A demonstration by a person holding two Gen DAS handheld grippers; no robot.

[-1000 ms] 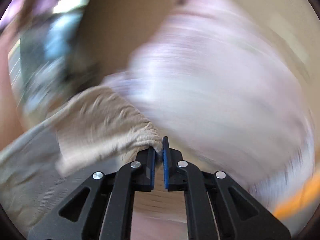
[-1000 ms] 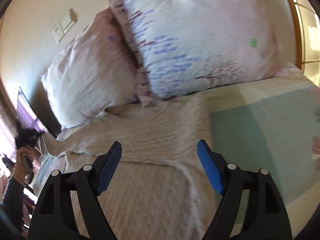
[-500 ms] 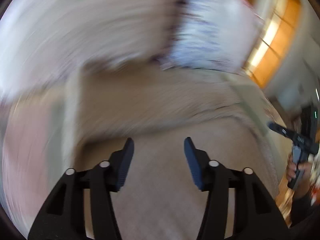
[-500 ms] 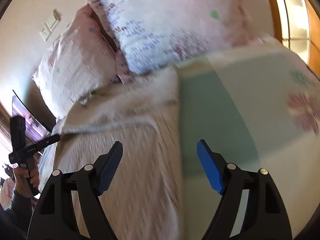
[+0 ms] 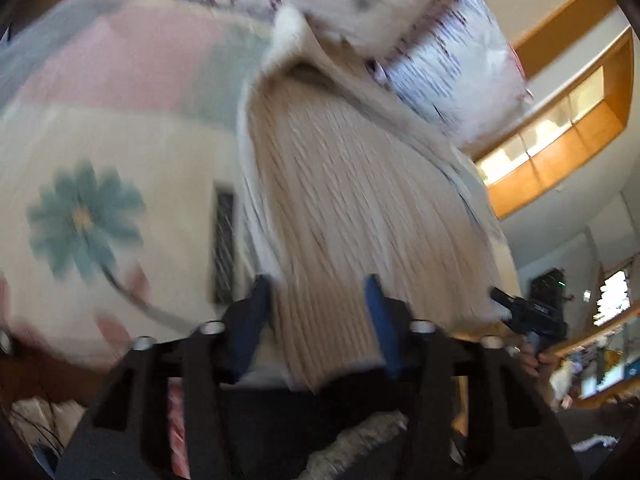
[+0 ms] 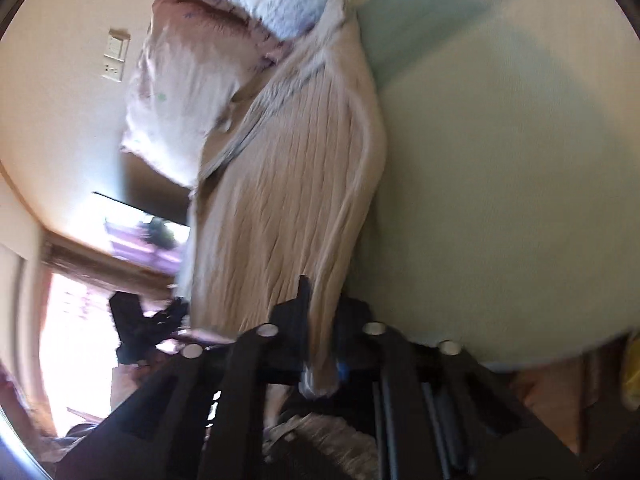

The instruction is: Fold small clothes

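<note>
A beige ribbed knit garment (image 5: 352, 200) lies stretched along the bed toward the pillows; it also shows in the right wrist view (image 6: 280, 208). My left gripper (image 5: 320, 312) is open, its blue-padded fingers either side of the garment's near hem, which hangs over the bed edge. My right gripper (image 6: 320, 320) is shut on the garment's near edge, with cloth pinched between its fingers and a fold hanging below them.
The bed has a pastel floral cover (image 5: 100, 184), pale green in the right wrist view (image 6: 500, 160). Two patterned pillows (image 5: 420, 32) lie at the head by a wall with a switch plate (image 6: 114, 56). A wooden window frame (image 5: 560, 120) is at right.
My left gripper let go of a cloth corner, opened and swung to the near hem. My right gripper moved down to the garment's edge and shut on it.
</note>
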